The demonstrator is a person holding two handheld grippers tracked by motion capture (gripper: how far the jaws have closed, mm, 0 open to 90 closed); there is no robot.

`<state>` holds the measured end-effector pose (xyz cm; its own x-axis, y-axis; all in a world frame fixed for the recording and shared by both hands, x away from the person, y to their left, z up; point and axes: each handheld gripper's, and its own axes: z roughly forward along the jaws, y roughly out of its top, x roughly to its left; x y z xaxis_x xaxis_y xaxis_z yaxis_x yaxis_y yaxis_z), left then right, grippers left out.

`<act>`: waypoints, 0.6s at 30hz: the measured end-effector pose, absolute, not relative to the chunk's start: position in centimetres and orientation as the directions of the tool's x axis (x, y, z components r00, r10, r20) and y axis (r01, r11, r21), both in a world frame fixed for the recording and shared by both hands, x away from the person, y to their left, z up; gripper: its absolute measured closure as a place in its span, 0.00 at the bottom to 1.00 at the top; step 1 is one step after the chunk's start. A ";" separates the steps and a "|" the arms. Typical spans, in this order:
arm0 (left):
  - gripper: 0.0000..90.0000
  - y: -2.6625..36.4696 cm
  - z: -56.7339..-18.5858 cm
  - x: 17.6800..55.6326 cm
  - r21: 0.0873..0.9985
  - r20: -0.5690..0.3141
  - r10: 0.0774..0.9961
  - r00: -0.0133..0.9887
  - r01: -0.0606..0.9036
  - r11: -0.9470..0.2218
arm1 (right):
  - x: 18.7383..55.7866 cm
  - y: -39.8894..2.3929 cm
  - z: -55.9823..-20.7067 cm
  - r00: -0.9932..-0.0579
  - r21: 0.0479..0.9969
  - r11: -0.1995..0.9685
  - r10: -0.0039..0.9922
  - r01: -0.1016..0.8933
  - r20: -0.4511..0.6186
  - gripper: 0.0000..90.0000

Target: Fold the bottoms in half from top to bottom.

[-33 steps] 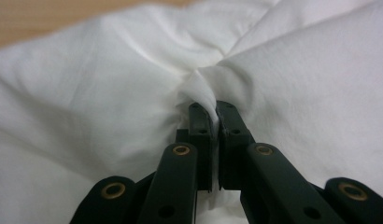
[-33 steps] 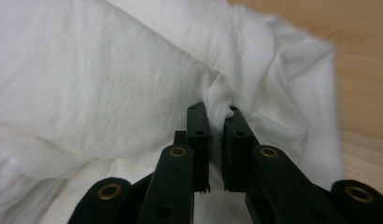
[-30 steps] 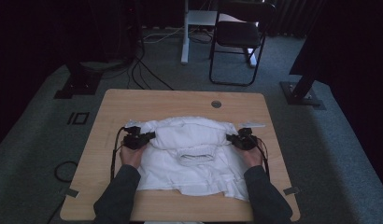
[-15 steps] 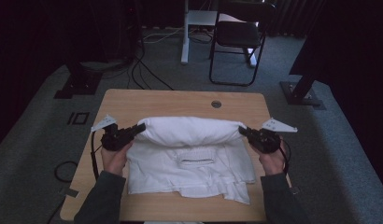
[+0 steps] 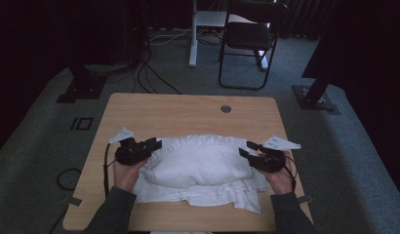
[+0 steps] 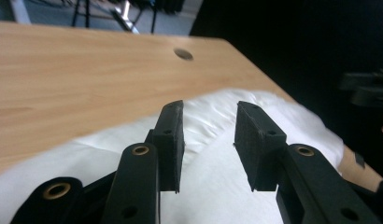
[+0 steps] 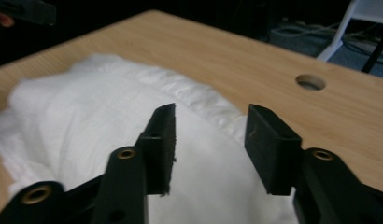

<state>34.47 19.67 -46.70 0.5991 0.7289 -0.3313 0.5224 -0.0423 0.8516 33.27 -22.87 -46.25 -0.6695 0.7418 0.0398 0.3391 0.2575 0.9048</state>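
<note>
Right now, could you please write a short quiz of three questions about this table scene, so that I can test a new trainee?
1. True or false: both the left gripper and the right gripper are open.
2. What lies between the two grippers? A) a white cloth B) a red bowl C) a book
3. Fill in: the round hole in the table is on the ____ side of the cloth, seen from the person.

Key:
1. True; the jaws stand apart in both gripper views, with nothing between them.
2. A, the white cloth, lying bunched up.
3. Far.
</note>
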 end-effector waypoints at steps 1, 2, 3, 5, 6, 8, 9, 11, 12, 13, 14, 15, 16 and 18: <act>0.70 18.9 -47.3 34.6 0.842 -0.323 0.730 0.603 0.535 -0.070 | 33.5 -21.9 -46.8 -0.664 0.895 0.277 0.747 0.349 0.028 0.61; 0.70 18.1 -47.9 34.6 0.832 -0.322 0.726 0.608 0.548 -0.090 | 33.8 -21.0 -47.4 -0.660 0.884 0.298 0.751 0.360 0.016 0.62; 0.70 17.3 -48.6 34.6 0.821 -0.326 0.718 0.615 0.560 -0.108 | 34.2 -20.1 -48.2 -0.660 0.872 0.316 0.752 0.374 0.010 0.61; 0.70 16.0 -50.0 34.6 0.802 -0.326 0.705 0.629 0.579 -0.146 | 34.6 -18.6 -49.6 -0.653 0.847 0.349 0.757 0.400 -0.004 0.60; 0.70 16.0 -50.0 34.6 0.802 -0.326 0.705 0.629 0.579 -0.146 | 34.6 -18.6 -49.6 -0.653 0.847 0.349 0.757 0.400 -0.004 0.60; 0.70 15.2 -52.4 34.2 0.768 -0.363 0.674 0.643 0.616 -0.174 | 34.9 -17.4 -51.6 -0.652 0.815 0.387 0.758 0.432 -0.014 0.60; 0.70 15.3 -53.0 34.0 0.763 -0.361 0.674 0.644 0.620 -0.184 | 34.7 -17.3 -52.1 -0.657 0.808 0.393 0.754 0.439 -0.010 0.60; 0.71 15.6 -53.9 33.4 0.752 -0.351 0.681 0.643 0.627 -0.205 | 34.0 -17.5 -52.8 -0.670 0.795 0.414 0.742 0.443 -0.013 0.59; 0.72 15.6 -53.9 33.4 0.752 -0.351 0.681 0.643 0.627 -0.205 | 33.6 -17.6 -53.1 -0.671 0.791 0.419 0.741 0.447 -0.014 0.59; 0.72 16.1 -54.4 32.9 0.748 -0.318 0.701 0.638 0.623 -0.228 | 33.4 -17.8 -53.3 -0.671 0.785 0.424 0.742 0.452 -0.015 0.59; 0.72 16.5 -54.5 32.7 0.751 -0.292 0.717 0.632 0.617 -0.238 | 33.1 -18.0 -53.6 -0.671 0.779 0.431 0.741 0.456 -0.017 0.58; 0.72 17.0 -54.6 32.5 0.755 -0.262 0.745 0.614 0.611 -0.238 | 32.9 -18.2 -53.8 -0.671 0.775 0.436 0.741 0.457 -0.020 0.58; 0.72 17.7 -54.6 32.4 0.750 -0.246 0.768 0.591 0.618 -0.236 | 32.8 -18.4 -54.1 -0.667 0.772 0.432 0.745 0.467 -0.013 0.58; 0.70 18.4 -54.7 32.4 0.745 -0.244 0.789 0.565 0.630 -0.220 | 32.7 -18.5 -54.4 -0.665 0.765 0.433 0.746 0.476 -0.008 0.58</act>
